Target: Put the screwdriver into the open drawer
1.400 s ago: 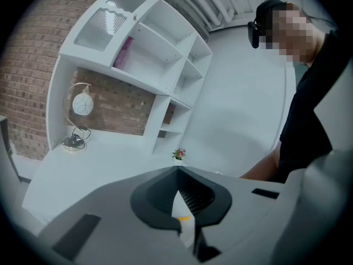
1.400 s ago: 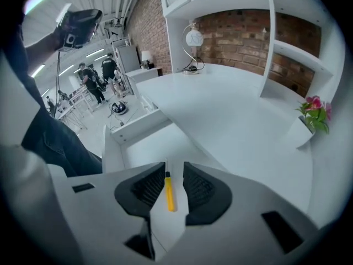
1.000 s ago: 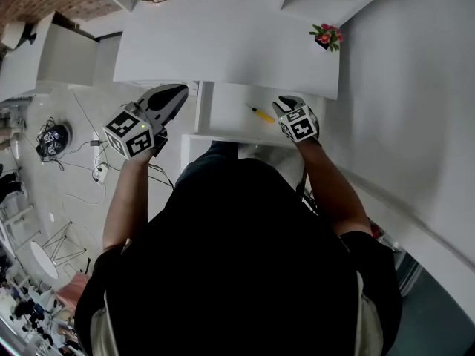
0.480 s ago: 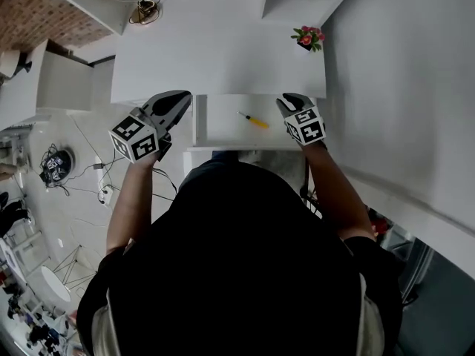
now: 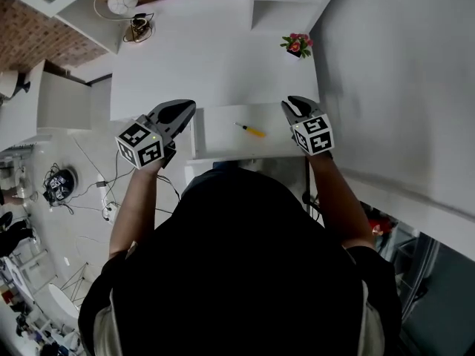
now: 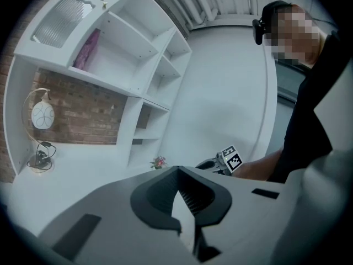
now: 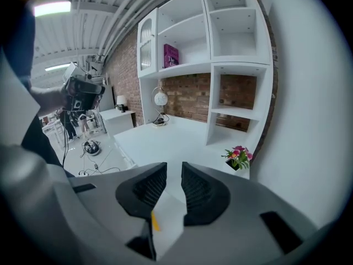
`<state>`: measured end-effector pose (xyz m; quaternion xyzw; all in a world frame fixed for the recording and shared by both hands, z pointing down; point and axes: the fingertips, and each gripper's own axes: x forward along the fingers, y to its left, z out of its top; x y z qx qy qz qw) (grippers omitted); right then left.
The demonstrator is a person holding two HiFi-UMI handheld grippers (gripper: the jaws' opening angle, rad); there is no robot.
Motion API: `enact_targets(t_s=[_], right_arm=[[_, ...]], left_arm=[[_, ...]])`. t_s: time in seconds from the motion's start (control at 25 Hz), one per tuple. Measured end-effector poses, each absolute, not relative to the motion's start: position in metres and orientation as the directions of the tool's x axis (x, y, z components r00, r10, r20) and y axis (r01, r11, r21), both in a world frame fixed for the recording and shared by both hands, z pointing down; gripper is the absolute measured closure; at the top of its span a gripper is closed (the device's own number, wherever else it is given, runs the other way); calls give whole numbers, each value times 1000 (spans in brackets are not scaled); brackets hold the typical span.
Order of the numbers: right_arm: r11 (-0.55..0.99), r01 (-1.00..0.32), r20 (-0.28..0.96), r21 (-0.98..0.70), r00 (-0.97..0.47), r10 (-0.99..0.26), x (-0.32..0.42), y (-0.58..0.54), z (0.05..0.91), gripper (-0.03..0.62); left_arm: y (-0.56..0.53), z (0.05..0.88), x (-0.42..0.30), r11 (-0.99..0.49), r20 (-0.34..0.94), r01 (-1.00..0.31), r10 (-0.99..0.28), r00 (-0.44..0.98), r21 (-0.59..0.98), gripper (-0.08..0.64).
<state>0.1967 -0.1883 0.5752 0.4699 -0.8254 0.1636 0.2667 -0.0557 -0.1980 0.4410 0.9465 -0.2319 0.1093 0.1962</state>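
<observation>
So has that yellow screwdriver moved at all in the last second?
No. The screwdriver lies at the same spot in the open drawer, near its middle; only the head view itself has shifted.

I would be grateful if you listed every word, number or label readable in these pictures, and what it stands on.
No text can be read.
Left marker cube and right marker cube: black-and-white square patterns only, no letters.
Pink box on the shelf: any print too blurred to read.

Mock home office in lab hall: white desk (image 5: 215, 50), wall shelves (image 7: 231, 32), brick wall (image 7: 187, 101), floor cables (image 5: 106, 211), exposed ceiling pipes (image 7: 124, 15).
</observation>
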Motion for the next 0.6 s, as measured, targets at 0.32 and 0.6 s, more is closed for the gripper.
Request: enact_targets(t_s=[0.32, 0.6], right_arm=[[470, -882, 556, -20, -401, -728, 207, -185, 549, 508], [442, -896, 537, -34, -390, -748, 221, -179, 537, 509]], left_arm=[[-202, 441, -40, -839, 306, -446, -356, 883, 312, 545], [-206, 440, -28, -849, 307, -429, -339, 889, 307, 545]])
